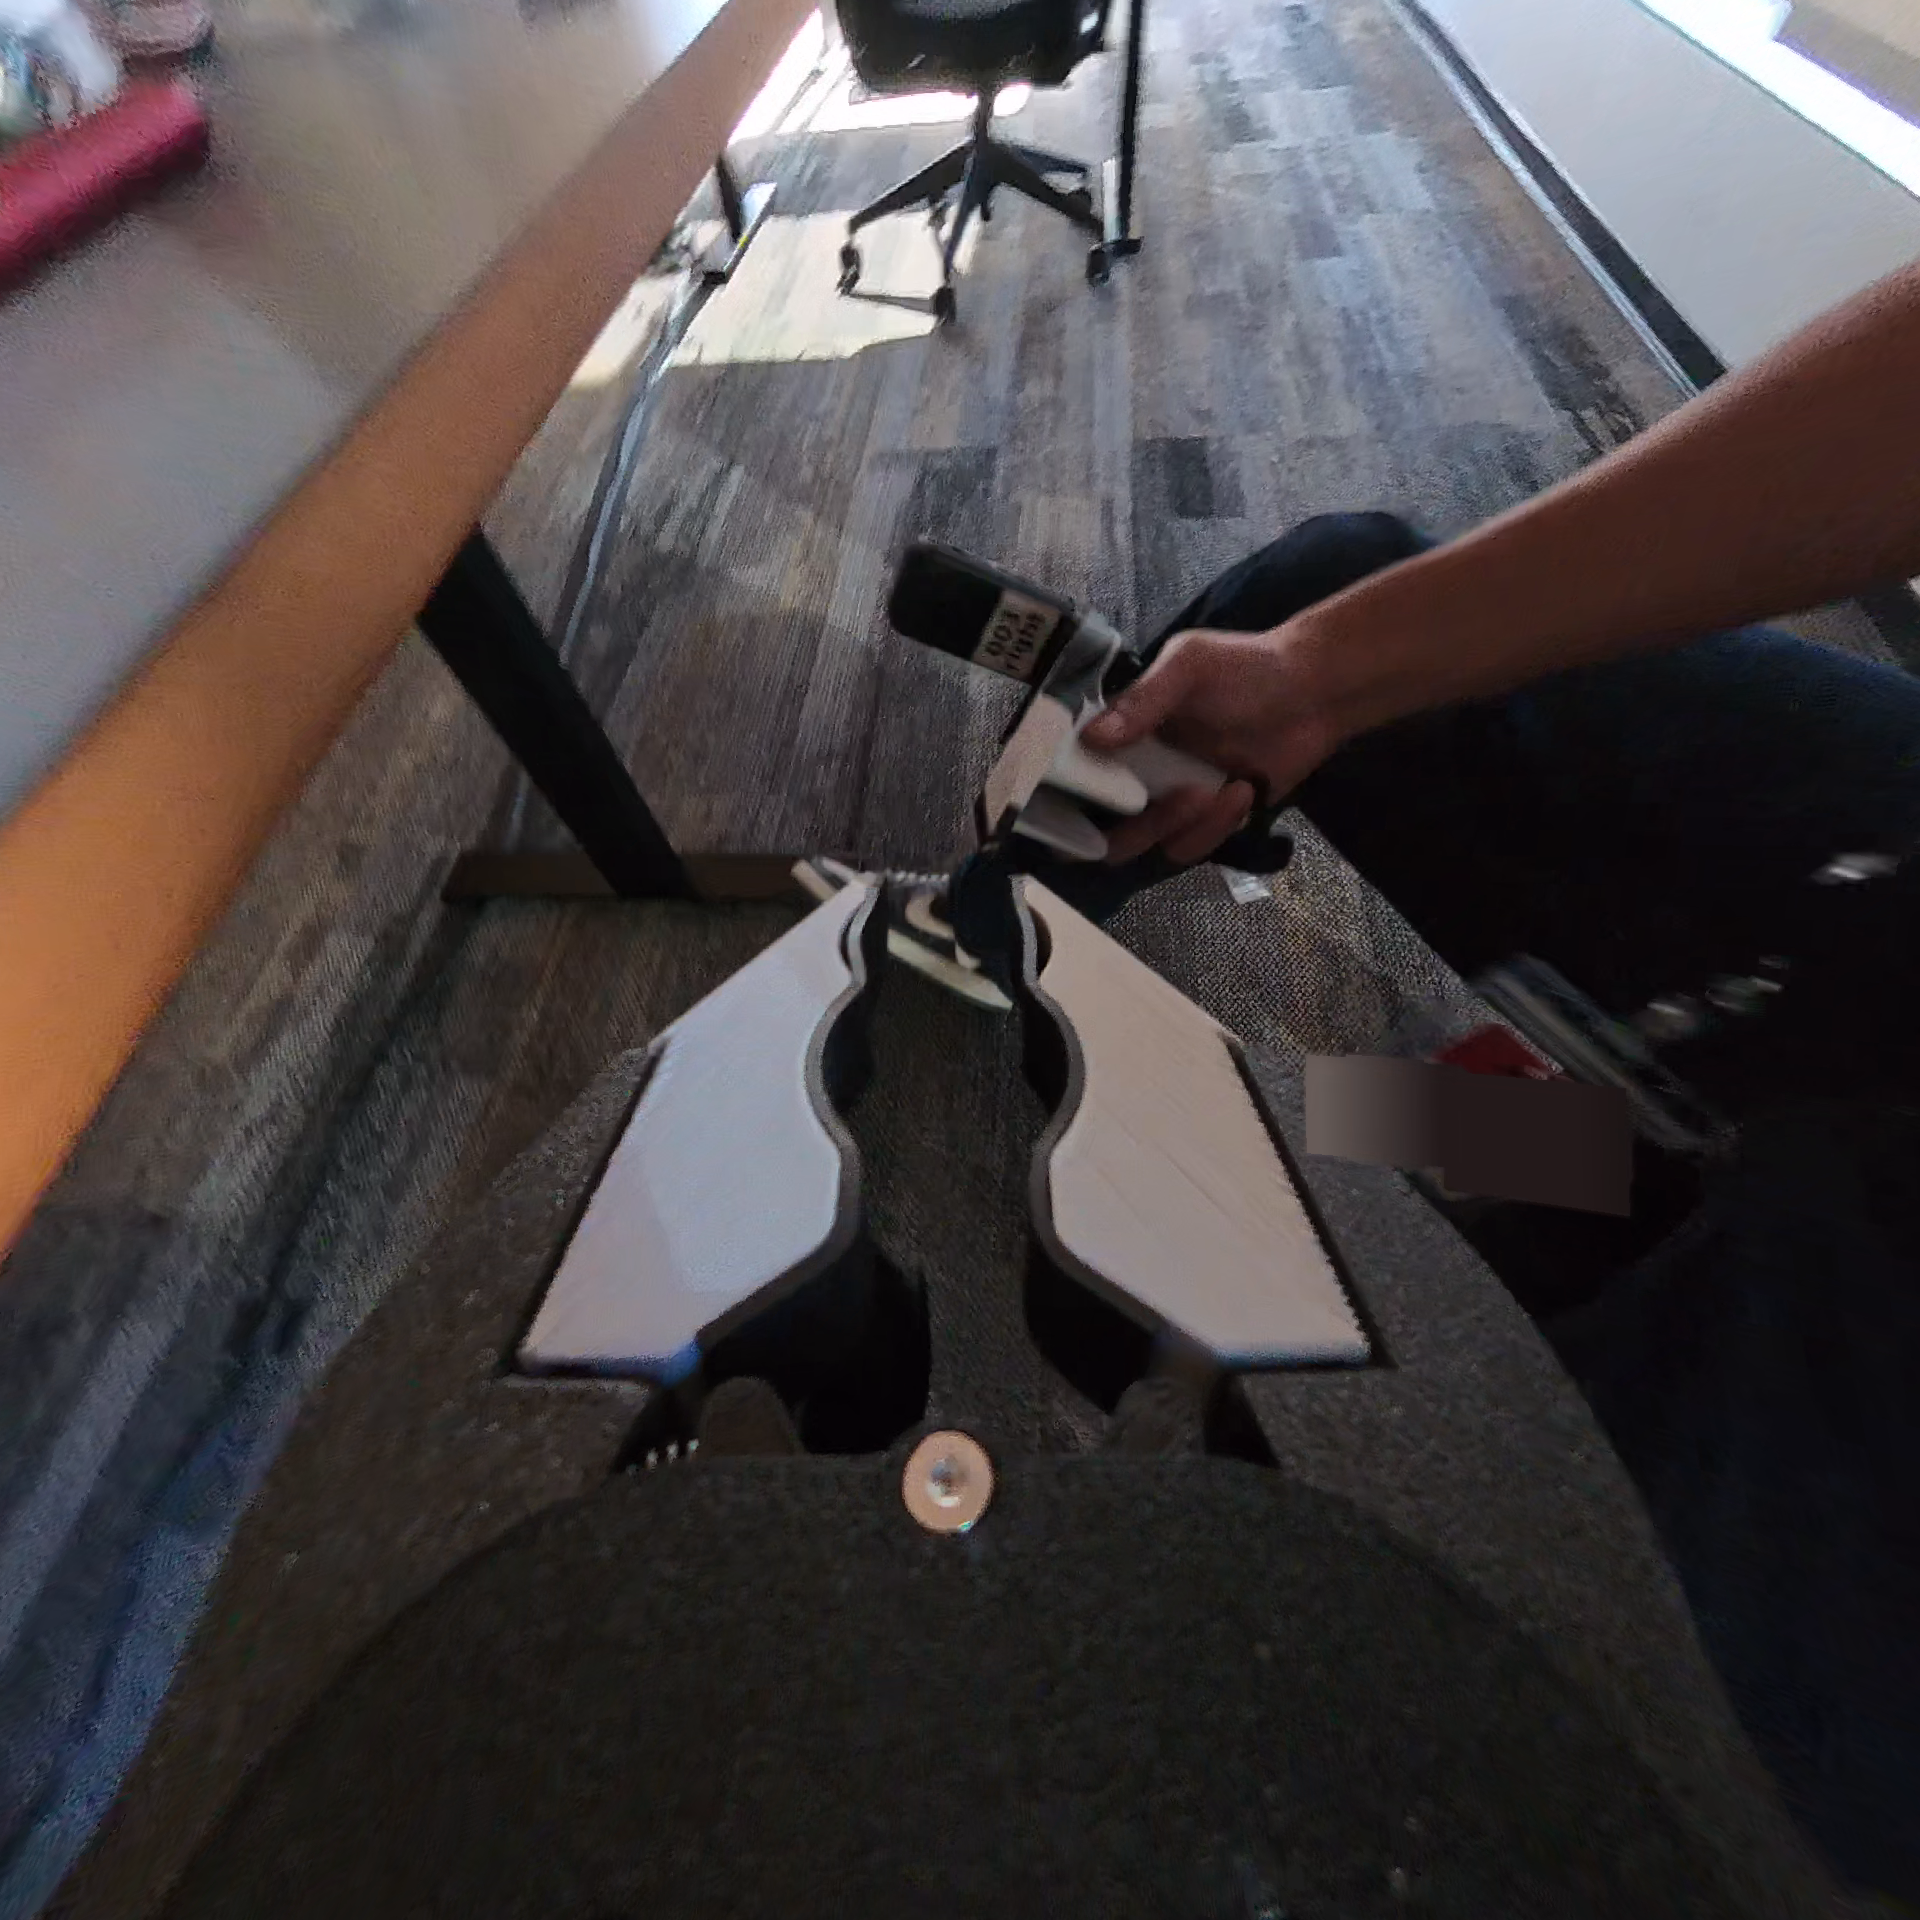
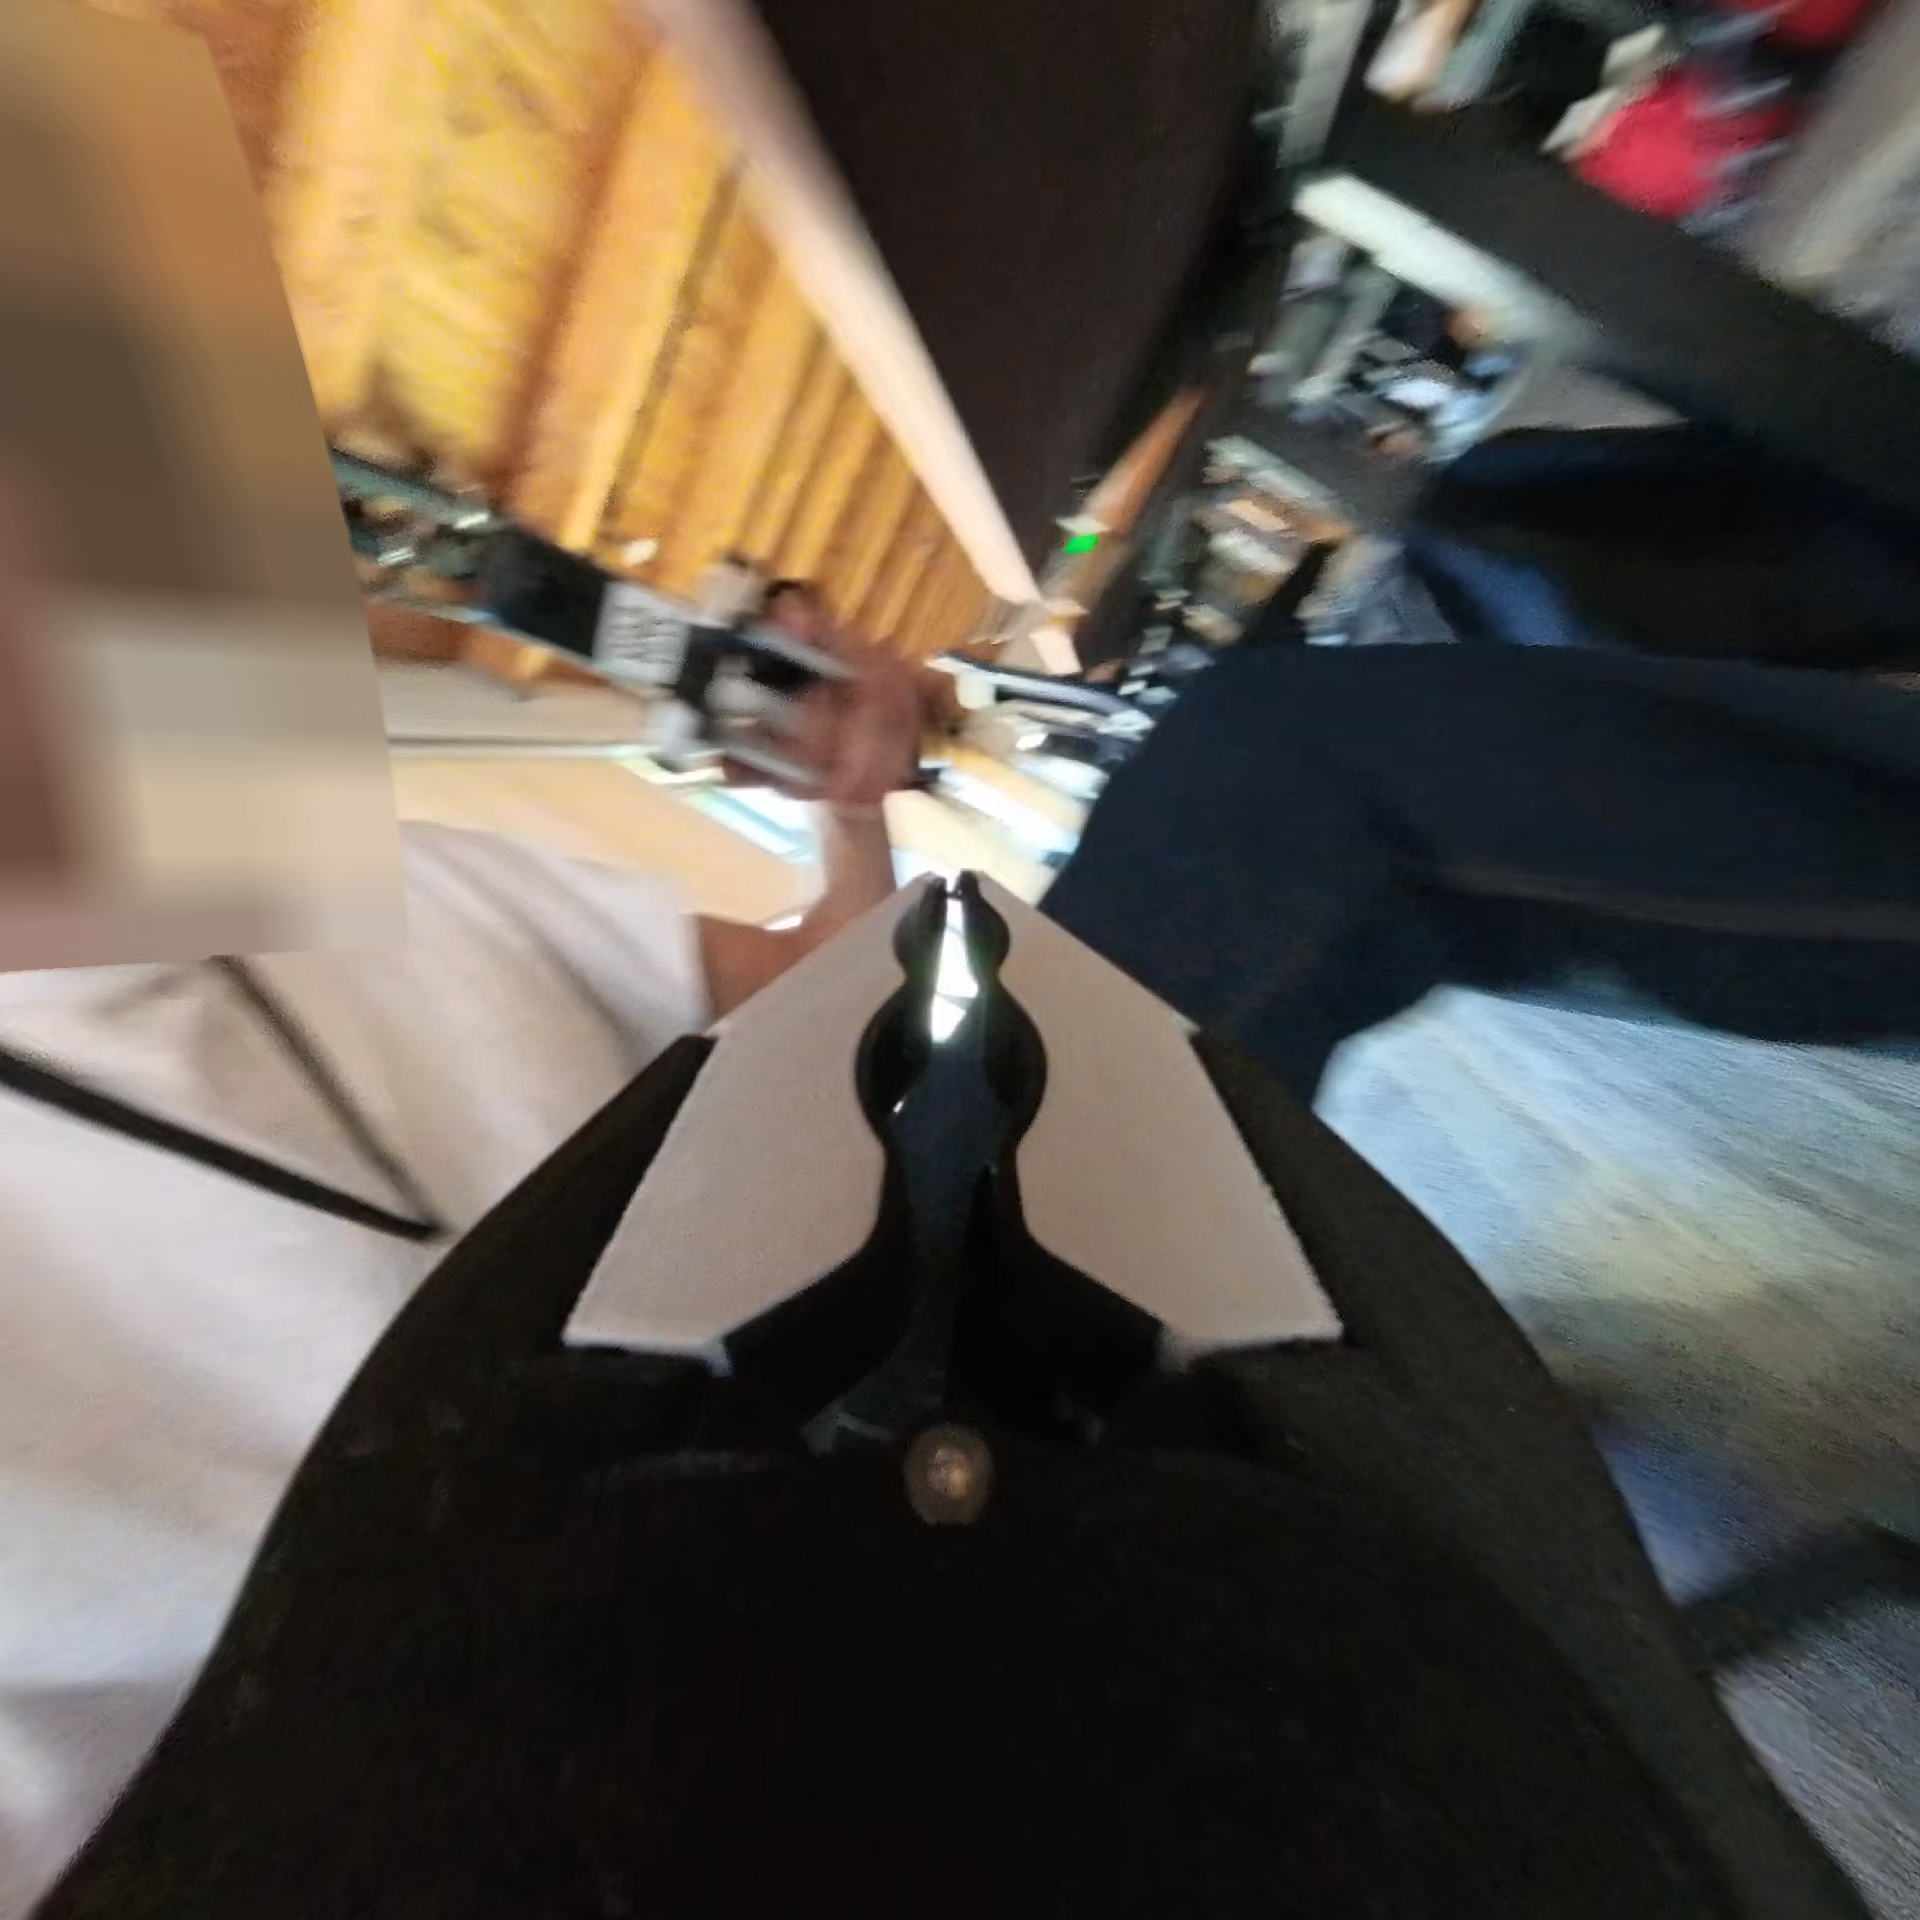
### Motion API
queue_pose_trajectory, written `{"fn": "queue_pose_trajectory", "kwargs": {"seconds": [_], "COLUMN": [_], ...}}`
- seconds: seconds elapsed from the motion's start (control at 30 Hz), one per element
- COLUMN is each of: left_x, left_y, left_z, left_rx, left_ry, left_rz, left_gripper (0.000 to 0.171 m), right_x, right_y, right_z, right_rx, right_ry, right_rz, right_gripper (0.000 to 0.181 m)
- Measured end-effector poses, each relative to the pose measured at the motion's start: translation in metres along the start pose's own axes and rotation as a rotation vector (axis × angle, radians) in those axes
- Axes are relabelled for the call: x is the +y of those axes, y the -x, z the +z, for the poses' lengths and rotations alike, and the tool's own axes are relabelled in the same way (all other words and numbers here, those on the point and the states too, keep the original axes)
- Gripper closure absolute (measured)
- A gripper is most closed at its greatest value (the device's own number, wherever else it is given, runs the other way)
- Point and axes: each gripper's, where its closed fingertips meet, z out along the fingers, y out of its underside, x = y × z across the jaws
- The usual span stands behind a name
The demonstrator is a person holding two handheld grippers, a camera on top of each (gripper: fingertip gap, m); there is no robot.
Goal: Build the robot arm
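Left white-fingered tool (image 1: 940, 914) stood parted and empty above grey carpet (image 1: 1039, 468) beside the wooden bench (image 1: 312, 582); right tool (image 2: 954, 888) was nearly closed, holding nothing visible.

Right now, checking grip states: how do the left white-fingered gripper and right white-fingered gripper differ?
Left white-fingered gripper stands open, grey carpet showing between its fingers; right white-fingered gripper is shut on a dark item. Left aims at that carpet, right toward a person's hand. Both have black bodies.
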Motion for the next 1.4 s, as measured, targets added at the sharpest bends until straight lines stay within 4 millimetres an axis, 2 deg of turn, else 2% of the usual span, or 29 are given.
{"fn": "queue_pose_trajectory", "kwargs": {"seconds": [0.07, 0.13, 0.2, 0.27, 0.3, 0.37, 0.43, 0.5, 0.57, 0.63, 0.7, 0.8, 0.93, 1.07, 1.27, 1.4], "left_x": [-0.019, -0.035, -0.056, -0.082, -0.095, -0.116, -0.130, -0.141, -0.149, -0.159, -0.169, -0.184, -0.192, -0.197, -0.193, -0.192], "left_y": [-0.013, -0.025, -0.032, -0.028, -0.019, 0.007, 0.051, 0.094, 0.126, 0.141, 0.160, 0.179, 0.199, 0.199, 0.208, 0.213], "left_z": [-0.004, -0.009, -0.018, -0.030, -0.037, -0.044, -0.043, -0.036, -0.026, -0.018, -0.014, -0.019, -0.025, -0.031, -0.033, -0.035], "left_rx": [0.052, 0.135, 0.195, 0.209, 0.199, 0.175, 0.086, 0.007, -0.019, 0.049, 0.094, 0.195, 0.297, 0.425, 0.393, 0.383], "left_ry": [-0.012, -0.012, -0.041, -0.080, -0.099, -0.101, -0.074, -0.053, -0.052, -0.091, -0.132, -0.209, -0.261, -0.293, -0.296, -0.284], "left_rz": [0.085, 0.156, 0.224, 0.295, 0.321, 0.337, 0.334, 0.311, 0.219, 0.073, -0.110, -0.362, -0.548, -0.621, -0.567, -0.549], "left_gripper": [0.149, 0.149, 0.149, 0.149, 0.149, 0.149, 0.149, 0.150, 0.150, 0.150, 0.151, 0.153, 0.157, 0.158, 0.170, 0.171], "right_x": [-0.002, 0.002, 0.000, -0.028, -0.046, -0.099, -0.152, -0.196, -0.218, -0.236, -0.246, -0.256, -0.264, -0.270, -0.277, -0.280], "right_y": [0.072, 0.123, 0.158, 0.192, 0.201, 0.206, 0.187, 0.167, 0.170, 0.168, 0.164, 0.161, 0.161, 0.153, 0.148, 0.146], "right_z": [0.034, 0.065, 0.091, 0.108, 0.114, 0.120, 0.120, 0.119, 0.129, 0.138, 0.146, 0.154, 0.165, 0.174, 0.183, 0.187], "right_rx": [-0.145, -0.203, -0.180, -0.186, -0.155, -0.039, 0.172, 0.337, 0.315, 0.336, 0.381, 0.451, 0.509, 0.500, 0.410, 0.385], "right_ry": [0.047, 0.137, 0.196, 0.160, 0.168, 0.157, 0.224, 0.310, 0.371, 0.383, 0.426, 0.472, 0.545, 0.621, 0.644, 0.678], "right_rz": [0.035, -0.001, -0.115, -0.204, -0.262, -0.422, -0.615, -0.866, -1.059, -1.286, -1.454, -1.689, -1.953, -2.019, -1.985, -1.987], "right_gripper": [0.181, 0.181, 0.181, 0.181, 0.181, 0.181, 0.181, 0.180, 0.180, 0.180, 0.180, 0.181, 0.180, 0.181, 0.181, 0.181]}}
